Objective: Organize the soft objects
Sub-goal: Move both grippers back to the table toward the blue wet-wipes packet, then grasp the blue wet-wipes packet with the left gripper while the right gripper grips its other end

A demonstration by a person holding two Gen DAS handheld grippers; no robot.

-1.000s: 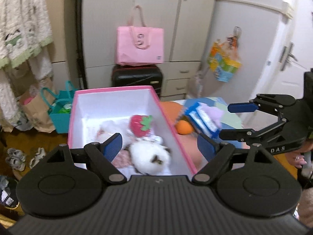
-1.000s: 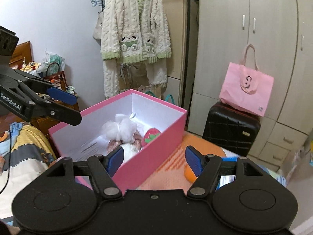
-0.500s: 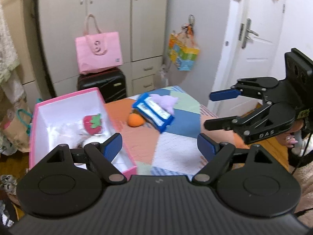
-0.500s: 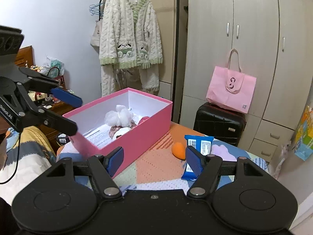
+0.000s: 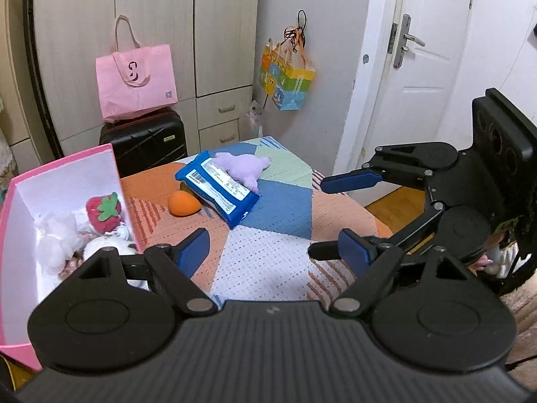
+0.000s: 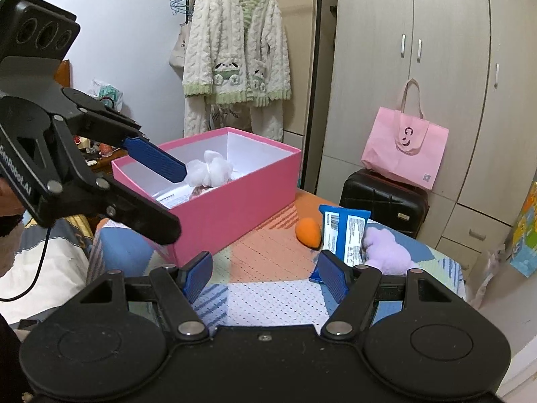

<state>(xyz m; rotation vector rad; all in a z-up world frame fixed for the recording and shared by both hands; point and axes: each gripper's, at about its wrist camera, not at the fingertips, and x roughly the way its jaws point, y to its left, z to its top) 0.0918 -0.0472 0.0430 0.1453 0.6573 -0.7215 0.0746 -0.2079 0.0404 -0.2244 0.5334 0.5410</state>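
Your left claw (image 5: pixel 273 247) and your right claw (image 6: pixel 265 273) both gape wide and empty above the patchwork worktop (image 5: pixel 268 255). Ahead of the left claw lie the orange toy (image 5: pixel 184 203), blue packet (image 5: pixel 218 188) and purple plush (image 5: pixel 243 168); the pink box (image 5: pixel 20 181) of soft toys sits to its left.

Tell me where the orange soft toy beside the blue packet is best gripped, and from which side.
Probably across the rounded middle of the orange soft toy, coming from above on its open side facing the pink box. Its other side tucks under the raised edge of the blue packet, which would block a finger there.
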